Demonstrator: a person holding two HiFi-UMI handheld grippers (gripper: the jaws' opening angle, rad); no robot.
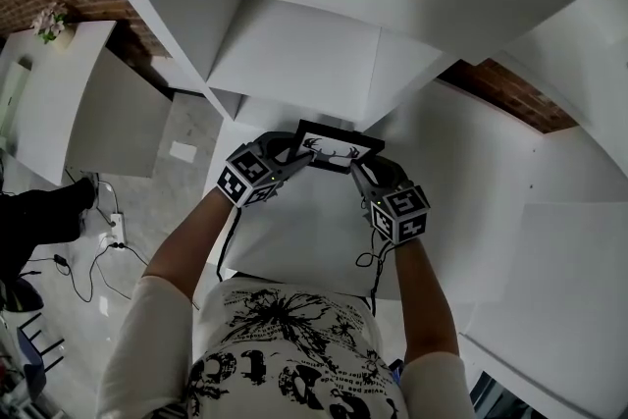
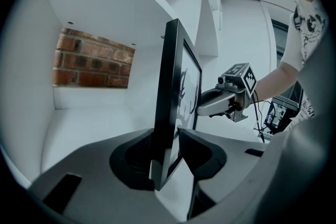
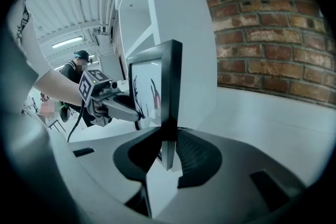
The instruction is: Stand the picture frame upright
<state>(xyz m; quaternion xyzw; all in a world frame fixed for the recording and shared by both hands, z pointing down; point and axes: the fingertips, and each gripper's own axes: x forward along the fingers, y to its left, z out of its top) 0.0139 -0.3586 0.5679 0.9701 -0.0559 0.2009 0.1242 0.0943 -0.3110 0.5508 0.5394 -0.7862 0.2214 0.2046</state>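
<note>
The black picture frame [image 1: 339, 149] with a deer-antler print stands upright on the white shelf [image 1: 294, 240], between my two grippers. My left gripper [image 1: 292, 155] is at its left end. In the left gripper view the frame [image 2: 172, 92] runs edge-on between the jaws of this gripper [image 2: 170, 139]; they stand loosely around it, with a wedge of gap on the right side. My right gripper [image 1: 361, 174] holds the right end. In the right gripper view the frame [image 3: 169, 92] is pinched between both pads of that gripper [image 3: 167, 136]. Each gripper view shows the other gripper across the frame.
A brick wall [image 3: 273, 34] backs the shelf compartment [image 2: 94, 57]. White shelf dividers rise above and to the sides [image 1: 294, 44]. Cables lie on the floor at the left [image 1: 98, 250]. A white cabinet with flowers [image 1: 51, 20] stands far left. A person [image 3: 80, 63] stands in the background.
</note>
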